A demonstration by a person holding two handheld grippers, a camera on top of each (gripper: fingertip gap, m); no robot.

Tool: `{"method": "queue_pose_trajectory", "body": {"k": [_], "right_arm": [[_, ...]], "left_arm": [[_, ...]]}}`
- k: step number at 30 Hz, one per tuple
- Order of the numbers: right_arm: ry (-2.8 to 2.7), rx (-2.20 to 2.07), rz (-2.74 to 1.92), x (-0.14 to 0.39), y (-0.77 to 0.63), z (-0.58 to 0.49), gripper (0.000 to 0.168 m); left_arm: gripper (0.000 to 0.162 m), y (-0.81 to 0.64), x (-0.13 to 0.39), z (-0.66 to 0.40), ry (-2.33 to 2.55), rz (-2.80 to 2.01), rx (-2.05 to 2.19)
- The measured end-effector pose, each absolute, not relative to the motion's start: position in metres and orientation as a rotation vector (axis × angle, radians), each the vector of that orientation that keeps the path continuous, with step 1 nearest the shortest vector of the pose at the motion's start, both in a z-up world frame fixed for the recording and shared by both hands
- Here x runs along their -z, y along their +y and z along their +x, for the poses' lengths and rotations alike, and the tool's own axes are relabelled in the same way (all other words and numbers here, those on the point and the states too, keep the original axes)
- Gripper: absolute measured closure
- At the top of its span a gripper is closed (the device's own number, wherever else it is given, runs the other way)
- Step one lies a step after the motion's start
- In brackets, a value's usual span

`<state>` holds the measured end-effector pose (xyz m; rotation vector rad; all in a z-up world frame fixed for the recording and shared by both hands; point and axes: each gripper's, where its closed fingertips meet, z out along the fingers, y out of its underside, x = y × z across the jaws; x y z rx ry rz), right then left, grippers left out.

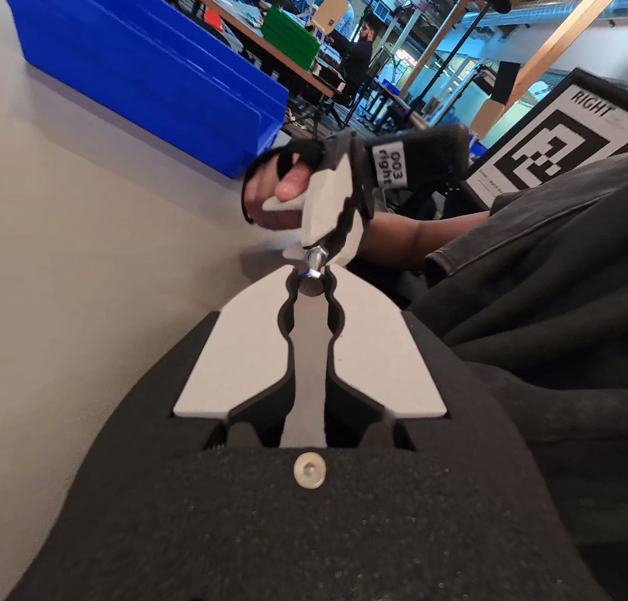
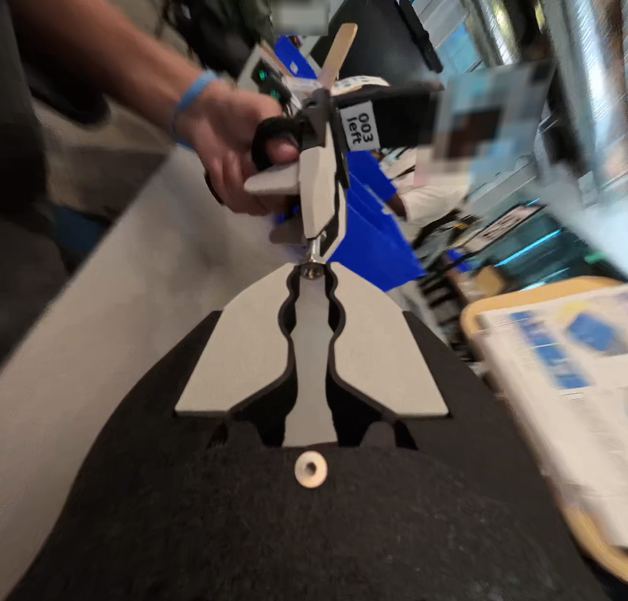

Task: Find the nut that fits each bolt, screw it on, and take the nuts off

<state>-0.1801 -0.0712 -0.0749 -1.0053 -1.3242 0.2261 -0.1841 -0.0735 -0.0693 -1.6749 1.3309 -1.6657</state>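
Note:
A silver bolt [image 1: 315,264] spans the gap between my two grippers, held above the grey table [image 1: 102,245]. My left gripper [image 1: 311,278] is shut on the bolt's round head end [image 1: 310,287]. My right gripper [image 1: 317,252] faces it and is shut on a hex nut [image 1: 316,253] on the threaded shaft. In the right wrist view my right gripper [image 2: 311,272] grips the nut [image 2: 310,272]. The shaft [image 2: 316,246] runs from there into the left gripper [image 2: 318,240]. Each gripper is held by a hand.
A blue bin [image 1: 136,75] stands on the table at the back left and also shows in the right wrist view [image 2: 370,251]. A black-and-white marker board [image 1: 557,150] stands to the right. A dark sleeve [image 1: 526,279] lies close by. A wooden tray with paper [image 2: 543,364] sits to the right.

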Motion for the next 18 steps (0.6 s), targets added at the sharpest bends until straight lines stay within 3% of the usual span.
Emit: {"method": "queue_pose_trajectory", "body": {"k": [5,8,13,18], "right_arm": [[-1.452,0.573,-0.570,0.077,-0.078,-0.180,0.154],[-1.384,0.742,-0.435,0.073,-0.079,-0.177,0.154],[-1.225,0.345,-0.774,0.057,-0.066,-0.164,0.155],[-0.917,-0.206,-1.226,0.041,-0.029,-0.139,0.154]], "left_arm": [[0.148,-0.080,0.074,-0.185,1.320,-1.768,1.805],[0.148,-0.076,0.072,-0.187,1.268,-1.802,1.861],[0.148,-0.057,0.067,-0.194,1.235,-1.747,1.722],[0.148,-0.016,0.070,-0.201,1.189,-1.673,1.109]]}}
